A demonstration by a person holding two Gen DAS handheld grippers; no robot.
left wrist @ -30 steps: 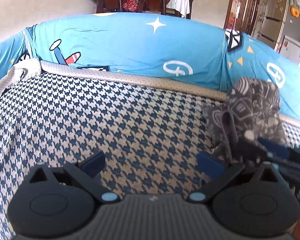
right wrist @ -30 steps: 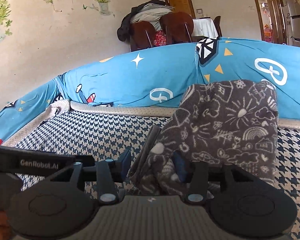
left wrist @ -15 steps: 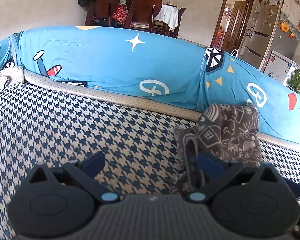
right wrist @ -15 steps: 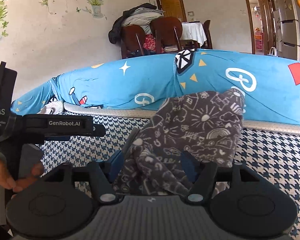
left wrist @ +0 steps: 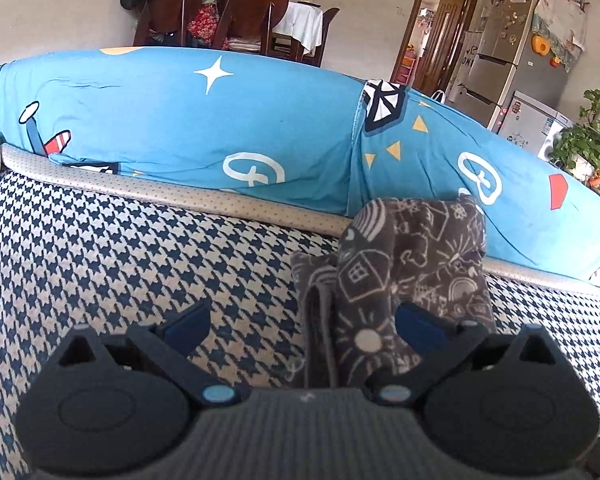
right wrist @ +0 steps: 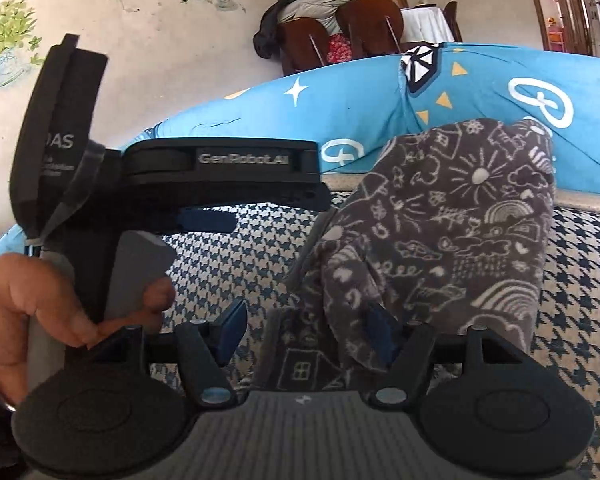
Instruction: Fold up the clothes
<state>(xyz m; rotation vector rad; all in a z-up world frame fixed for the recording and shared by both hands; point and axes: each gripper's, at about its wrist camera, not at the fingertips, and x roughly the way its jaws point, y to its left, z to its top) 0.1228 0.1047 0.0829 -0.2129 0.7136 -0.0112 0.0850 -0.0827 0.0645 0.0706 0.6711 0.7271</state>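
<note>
your right gripper (right wrist: 304, 334) let go since a second ago, jaws apart; left gripper (left wrist: 300, 320) slid over, wide open. grey printed garment (right wrist: 440, 240) sits bunched on the sofa seat (left wrist: 120, 260) — fold unfinished, flatten and tidy left.

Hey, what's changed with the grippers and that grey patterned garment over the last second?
The right gripper let go: its jaws went from pinching the grey garment to open around it. The left gripper swung over, so the garment now lies between its open jaws. The garment stayed folded on the houndstooth cover.
</note>
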